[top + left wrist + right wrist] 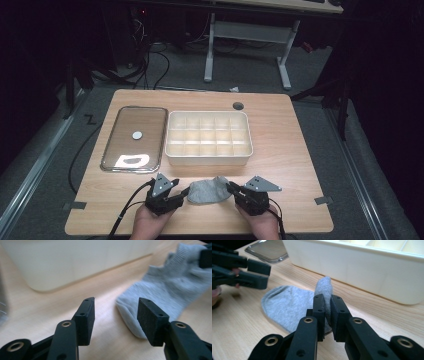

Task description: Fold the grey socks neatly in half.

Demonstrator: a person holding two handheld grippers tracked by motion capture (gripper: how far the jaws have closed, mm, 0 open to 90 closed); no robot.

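A small grey sock (207,191) lies on the wooden table near its front edge, between my two grippers. My right gripper (326,305) is shut on the sock's cuff end (323,287), which stands pinched up between the jaws. The rest of the sock (287,306) lies flat on the table. My left gripper (116,307) is open at the toe end (130,317), one jaw on each side of the tip, with no contact showing. In the high view the left gripper (181,194) sits left of the sock and the right gripper (231,189) to its right.
A cream compartment box (209,156) with several empty cells stands just behind the sock. A clear lid (134,140) lies to its left. The table's front edge (200,231) is close under my hands. A round cable hole (238,105) sits at the back.
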